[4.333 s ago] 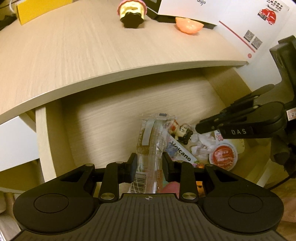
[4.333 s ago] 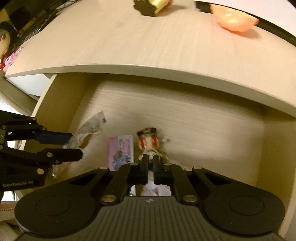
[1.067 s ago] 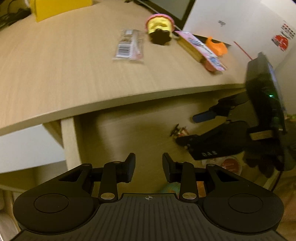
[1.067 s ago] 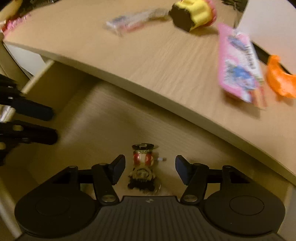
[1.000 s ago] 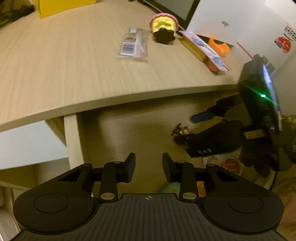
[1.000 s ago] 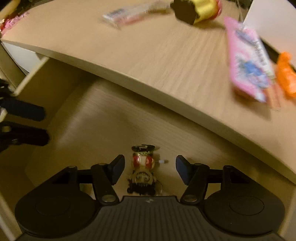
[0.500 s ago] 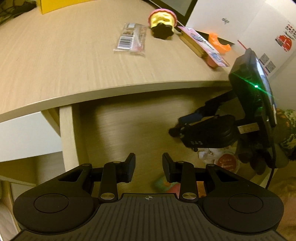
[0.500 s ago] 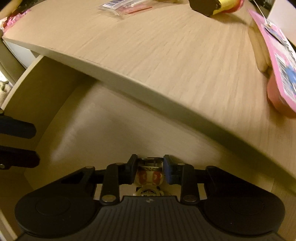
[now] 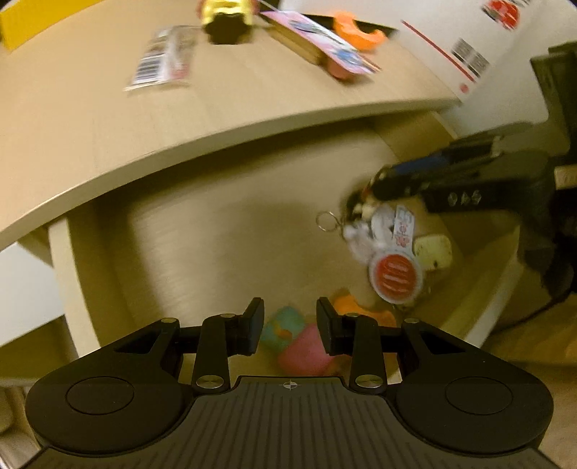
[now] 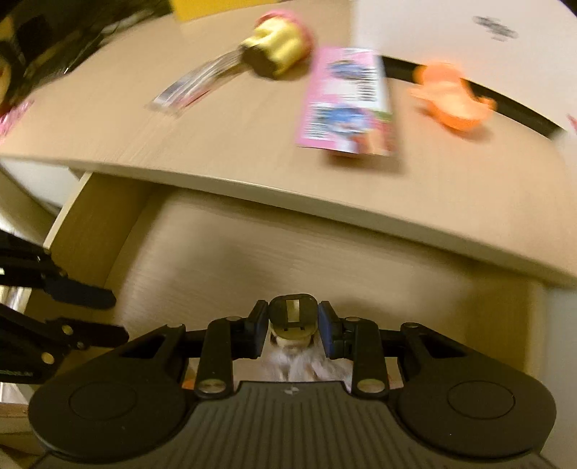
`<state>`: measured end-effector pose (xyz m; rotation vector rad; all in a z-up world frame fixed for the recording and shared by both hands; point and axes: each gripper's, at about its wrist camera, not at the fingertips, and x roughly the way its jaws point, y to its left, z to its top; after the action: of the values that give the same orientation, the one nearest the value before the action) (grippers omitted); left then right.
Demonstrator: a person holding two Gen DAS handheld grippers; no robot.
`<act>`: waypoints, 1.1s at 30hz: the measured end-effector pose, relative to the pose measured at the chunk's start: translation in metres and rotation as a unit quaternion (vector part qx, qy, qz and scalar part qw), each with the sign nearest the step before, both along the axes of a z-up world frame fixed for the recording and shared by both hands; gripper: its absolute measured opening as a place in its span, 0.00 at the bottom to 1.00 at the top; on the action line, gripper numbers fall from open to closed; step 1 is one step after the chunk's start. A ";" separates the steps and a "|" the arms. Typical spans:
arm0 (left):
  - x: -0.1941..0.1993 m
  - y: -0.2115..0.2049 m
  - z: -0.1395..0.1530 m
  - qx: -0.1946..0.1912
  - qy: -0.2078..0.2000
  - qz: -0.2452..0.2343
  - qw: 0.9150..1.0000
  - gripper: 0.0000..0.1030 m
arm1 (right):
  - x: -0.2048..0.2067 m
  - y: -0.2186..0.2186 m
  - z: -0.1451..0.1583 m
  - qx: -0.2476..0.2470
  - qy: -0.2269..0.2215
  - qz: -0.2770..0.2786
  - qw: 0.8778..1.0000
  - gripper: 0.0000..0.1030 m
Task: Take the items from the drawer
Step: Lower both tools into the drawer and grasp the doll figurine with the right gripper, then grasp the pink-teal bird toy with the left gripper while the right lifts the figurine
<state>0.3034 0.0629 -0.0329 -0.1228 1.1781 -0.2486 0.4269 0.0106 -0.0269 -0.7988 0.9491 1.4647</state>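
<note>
At the lower centre, a small toy figure (image 10: 293, 317) is clamped between the pads of the right gripper (image 10: 293, 330) above the open drawer (image 10: 324, 263). The left gripper (image 9: 289, 326) is held parted, nothing gripped, over drawer toys (image 9: 306, 348).

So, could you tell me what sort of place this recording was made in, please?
Probably a home or office desk: a light wood desktop over an open drawer of small toys, with a pink packet and a white cardboard box on top.
</note>
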 end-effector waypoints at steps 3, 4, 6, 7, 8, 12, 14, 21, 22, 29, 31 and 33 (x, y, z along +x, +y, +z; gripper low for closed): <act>-0.003 0.000 0.002 0.004 0.004 -0.014 1.000 0.34 | 0.019 -0.023 0.006 0.012 -0.003 -0.022 1.000 0.28; -0.003 0.002 0.001 0.005 0.009 -0.015 1.000 0.34 | 0.022 -0.027 0.008 0.015 -0.003 -0.030 0.999 0.28; -0.002 0.007 -0.003 0.008 0.022 -0.014 1.000 0.34 | 0.018 -0.025 0.013 0.020 -0.003 -0.041 0.999 0.28; -0.001 0.009 -0.005 0.007 0.030 -0.013 0.999 0.34 | 0.017 -0.027 0.013 0.021 -0.003 -0.045 0.999 0.28; 0.000 0.011 -0.008 0.002 0.040 -0.013 0.999 0.34 | 0.021 -0.016 0.009 0.021 -0.002 -0.048 0.999 0.28; 0.003 0.010 -0.021 -0.022 0.099 -0.020 0.995 0.34 | 0.042 -0.026 0.014 0.015 0.004 -0.052 0.999 0.28; 0.006 0.007 -0.028 -0.030 0.124 -0.017 0.992 0.34 | 0.044 -0.024 0.009 0.013 0.017 -0.056 0.998 0.28; 0.018 0.001 -0.048 -0.049 0.168 0.031 0.984 0.34 | 0.047 -0.031 0.006 0.005 0.028 -0.053 0.998 0.28; 0.020 0.000 -0.049 -0.050 0.168 0.033 0.984 0.34 | 0.046 -0.031 0.006 0.005 0.026 -0.052 0.998 0.28; 0.038 -0.007 -0.052 -0.055 0.162 0.036 0.985 0.39 | 0.044 -0.030 0.002 0.002 0.027 -0.053 0.998 0.28; 0.040 -0.011 -0.052 -0.038 0.148 0.029 0.988 0.48 | 0.047 -0.029 0.002 0.003 0.026 -0.058 0.998 0.28; 0.041 -0.017 -0.055 -0.032 0.143 0.024 0.989 0.53 | 0.049 -0.030 0.001 0.001 0.023 -0.060 0.998 0.28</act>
<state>0.3446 0.0456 -0.0874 -0.2489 1.4505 -0.2321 0.4757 -0.0190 -0.0258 -0.6964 1.0135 1.3840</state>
